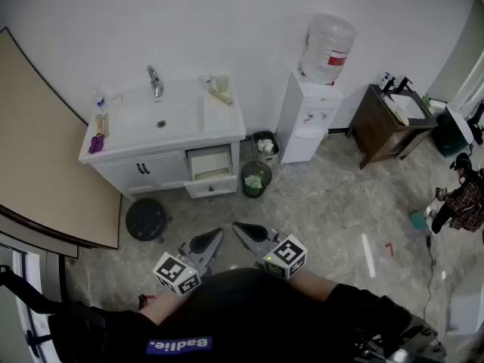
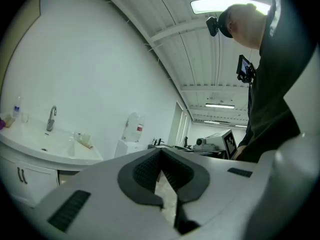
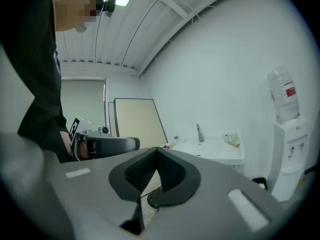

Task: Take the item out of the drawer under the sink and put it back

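The white sink cabinet (image 1: 162,131) stands against the back wall, and its upper right drawer (image 1: 209,162) is pulled open. What lies inside the drawer is too small to make out. Both grippers hang low in front of my body, well short of the cabinet. My left gripper (image 1: 214,236) points up and to the right, its jaws shut and empty. My right gripper (image 1: 238,228) points up and to the left, also shut with nothing in it. In the left gripper view the left gripper (image 2: 161,156) has its pads meeting at the tip, as does the right gripper (image 3: 156,154) in the right gripper view.
A black round stool (image 1: 146,219) stands before the cabinet. Two small waste bins (image 1: 255,178) sit right of the drawer, beside a water dispenser (image 1: 310,112). A brown cabinet (image 1: 389,123) and a person (image 1: 461,195) are at far right. A beige board (image 1: 45,142) leans at left.
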{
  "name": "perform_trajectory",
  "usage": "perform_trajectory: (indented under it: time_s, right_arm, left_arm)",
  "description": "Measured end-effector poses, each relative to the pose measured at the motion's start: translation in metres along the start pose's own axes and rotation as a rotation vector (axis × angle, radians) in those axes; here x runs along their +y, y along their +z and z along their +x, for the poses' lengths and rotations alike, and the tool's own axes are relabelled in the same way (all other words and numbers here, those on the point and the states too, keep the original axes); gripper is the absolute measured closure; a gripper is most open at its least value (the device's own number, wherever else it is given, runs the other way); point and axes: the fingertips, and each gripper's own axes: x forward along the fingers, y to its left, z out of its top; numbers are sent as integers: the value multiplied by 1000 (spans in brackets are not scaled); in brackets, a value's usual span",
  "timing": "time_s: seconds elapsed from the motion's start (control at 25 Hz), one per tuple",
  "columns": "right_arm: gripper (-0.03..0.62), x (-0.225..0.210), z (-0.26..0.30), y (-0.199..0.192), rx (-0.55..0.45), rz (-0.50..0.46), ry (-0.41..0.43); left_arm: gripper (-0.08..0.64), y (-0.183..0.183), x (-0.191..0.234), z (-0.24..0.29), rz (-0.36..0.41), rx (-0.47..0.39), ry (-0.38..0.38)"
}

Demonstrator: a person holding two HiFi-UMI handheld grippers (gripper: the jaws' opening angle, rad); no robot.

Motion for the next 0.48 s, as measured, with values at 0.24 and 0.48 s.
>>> perform_trajectory:
  time_s: [0.24,0.48]
  right_arm:
    - [598,-2,2,-3,3,1,1]
    - [598,-1,3,-5,14,6,8]
  left_arm:
    - [554,-1,1,1,9,1,-7]
    - [554,-2,2,1,1,1,-3]
